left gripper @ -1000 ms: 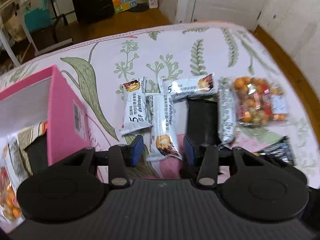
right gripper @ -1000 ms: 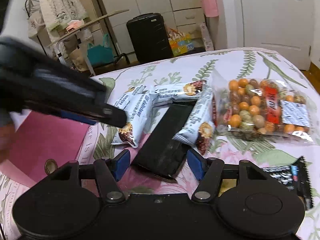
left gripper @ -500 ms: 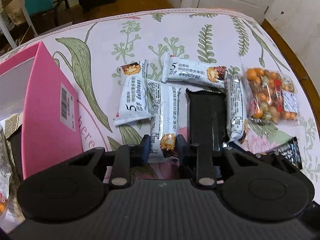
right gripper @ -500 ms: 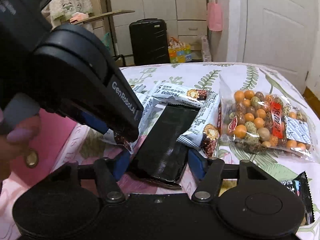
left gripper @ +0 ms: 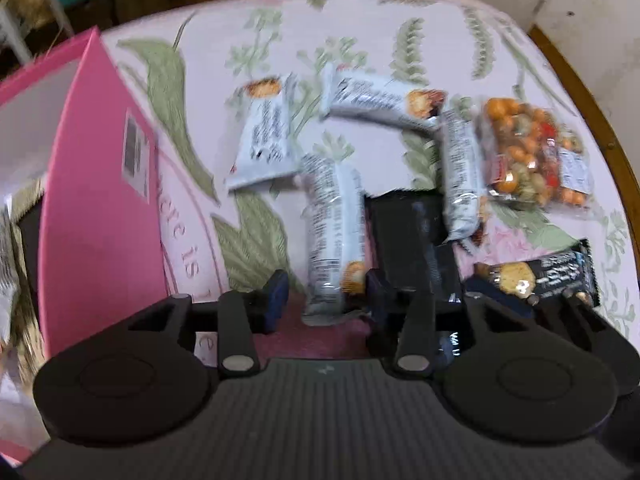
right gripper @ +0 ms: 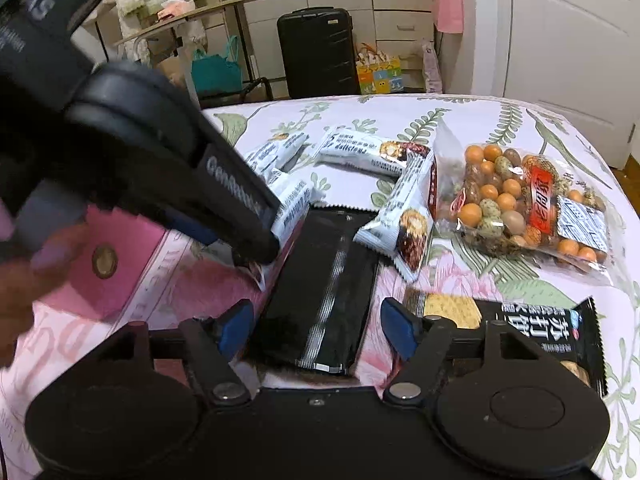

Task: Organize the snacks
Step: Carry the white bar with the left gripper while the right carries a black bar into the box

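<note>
Several white snack bars lie on the floral tablecloth [left gripper: 224, 60]. One white bar [left gripper: 332, 236] has its near end between the fingers of my left gripper [left gripper: 322, 296], whose jaws stand apart around it. In the right wrist view the left gripper's tip rests on that bar [right gripper: 294, 204]. My right gripper [right gripper: 316, 328] is open with its fingers on either side of a black packet [right gripper: 320, 292]. A pink box [left gripper: 96, 200] stands at the left with snacks inside.
A clear bag of coated peanuts [right gripper: 520, 204] lies at the right. A black cracker packet [right gripper: 532, 324] lies near my right finger. Two more white bars [right gripper: 372, 152] [right gripper: 408, 216] lie behind the black packet. The table's wooden edge [left gripper: 592, 108] runs along the right.
My left gripper's jaws were closed on the white bar half a second ago and now stand wider. The bar has shifted nearer and tilted. My right gripper has stayed around the black packet.
</note>
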The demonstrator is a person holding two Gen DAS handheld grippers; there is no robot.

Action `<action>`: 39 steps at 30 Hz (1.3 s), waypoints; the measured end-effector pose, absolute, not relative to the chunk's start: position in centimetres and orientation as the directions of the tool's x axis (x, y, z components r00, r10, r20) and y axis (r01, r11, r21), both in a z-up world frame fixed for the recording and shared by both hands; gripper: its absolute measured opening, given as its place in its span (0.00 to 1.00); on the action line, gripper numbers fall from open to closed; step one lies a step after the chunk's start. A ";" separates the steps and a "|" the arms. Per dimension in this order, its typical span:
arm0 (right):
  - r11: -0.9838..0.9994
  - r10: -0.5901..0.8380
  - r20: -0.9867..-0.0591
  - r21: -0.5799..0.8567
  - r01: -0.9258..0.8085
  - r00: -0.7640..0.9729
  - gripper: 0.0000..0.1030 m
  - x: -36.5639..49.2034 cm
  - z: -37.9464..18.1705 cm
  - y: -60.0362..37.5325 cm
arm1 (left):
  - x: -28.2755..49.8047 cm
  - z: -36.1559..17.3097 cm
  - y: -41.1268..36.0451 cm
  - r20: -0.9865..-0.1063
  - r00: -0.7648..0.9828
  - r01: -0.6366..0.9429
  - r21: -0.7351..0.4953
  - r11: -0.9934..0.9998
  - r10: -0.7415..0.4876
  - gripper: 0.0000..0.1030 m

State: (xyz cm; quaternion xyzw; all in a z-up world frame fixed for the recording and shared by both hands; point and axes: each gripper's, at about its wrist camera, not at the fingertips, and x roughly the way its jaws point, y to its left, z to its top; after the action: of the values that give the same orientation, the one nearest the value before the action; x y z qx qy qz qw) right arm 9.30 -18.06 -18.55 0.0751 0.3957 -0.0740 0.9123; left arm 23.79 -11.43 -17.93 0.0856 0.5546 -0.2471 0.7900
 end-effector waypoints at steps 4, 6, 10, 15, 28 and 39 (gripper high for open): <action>0.980 -0.061 -0.715 0.090 0.179 0.696 0.80 11.0 -19.2 -18.3 | 23.9 -18.1 -11.4 -0.910 0.270 0.497 -0.148 0.855 -0.314 0.38; 0.981 -0.066 -0.706 0.084 0.176 0.706 0.77 11.2 -19.4 -18.5 | 23.6 -17.9 -11.5 -0.903 0.279 0.519 -0.145 0.843 -0.327 0.28; 0.976 -0.020 -0.711 0.139 0.168 0.703 0.57 10.7 -19.0 -18.9 | 22.6 -17.0 -11.6 -0.896 0.318 0.545 -0.096 0.833 -0.311 0.28; 0.964 0.020 -0.745 0.191 0.184 0.667 0.56 9.6 -18.1 -19.3 | 21.4 -15.7 -10.6 -0.890 0.314 0.544 -0.118 0.831 -0.331 0.27; 0.951 0.061 -0.769 0.239 0.198 0.636 0.56 4.0 -13.9 -17.7 | 16.8 -12.9 -7.7 -0.896 0.275 0.573 -0.139 0.808 -0.349 0.27; 0.966 0.071 -0.774 0.211 0.151 0.630 0.56 0.8 -8.9 -15.5 | 14.0 -9.6 -4.5 -0.906 0.202 0.587 -0.192 0.787 -0.371 0.27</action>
State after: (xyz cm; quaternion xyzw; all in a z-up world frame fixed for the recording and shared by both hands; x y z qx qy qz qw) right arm 0.82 -15.46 -8.87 0.1290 0.4298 -0.0225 0.8934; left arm 14.00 -4.51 -9.58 0.0980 0.5496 -0.3115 0.7690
